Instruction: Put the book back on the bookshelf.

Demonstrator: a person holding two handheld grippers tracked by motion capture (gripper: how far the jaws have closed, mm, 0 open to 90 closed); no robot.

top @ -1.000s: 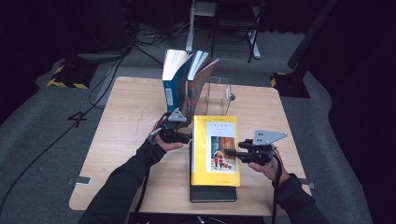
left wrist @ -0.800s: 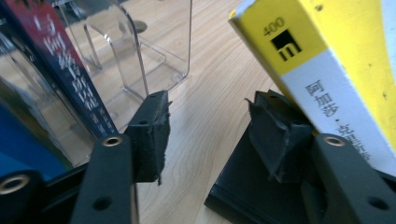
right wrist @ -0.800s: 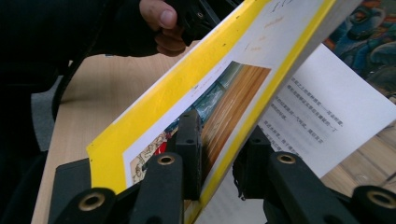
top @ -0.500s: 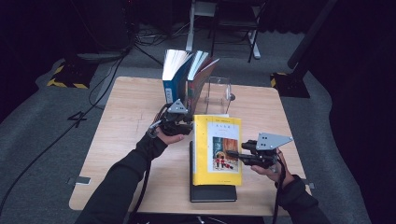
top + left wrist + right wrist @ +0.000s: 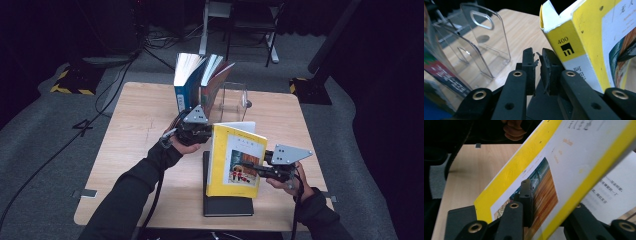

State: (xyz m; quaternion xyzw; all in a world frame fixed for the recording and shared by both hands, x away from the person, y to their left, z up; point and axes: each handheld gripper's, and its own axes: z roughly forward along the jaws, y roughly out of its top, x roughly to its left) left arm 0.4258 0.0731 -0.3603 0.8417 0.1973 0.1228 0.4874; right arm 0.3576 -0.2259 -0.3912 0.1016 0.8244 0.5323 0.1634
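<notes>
yellow book (image 5: pixel 235 162) now tilted up off the black book (image 5: pixel 227 205), spine side raised; a second ago it lay flat on it. one wooden table (image 5: pixel 130 150). three books stand upright at the far edge (image 5: pixel 197 80), beside one clear bookend (image 5: pixel 234 100). right gripper (image 5: pixel 260 170) clenched on the yellow cover's right edge. left gripper (image 5: pixel 202 134) at the spine corner, jaws just closing, nearly together, nothing visibly between them.
</notes>
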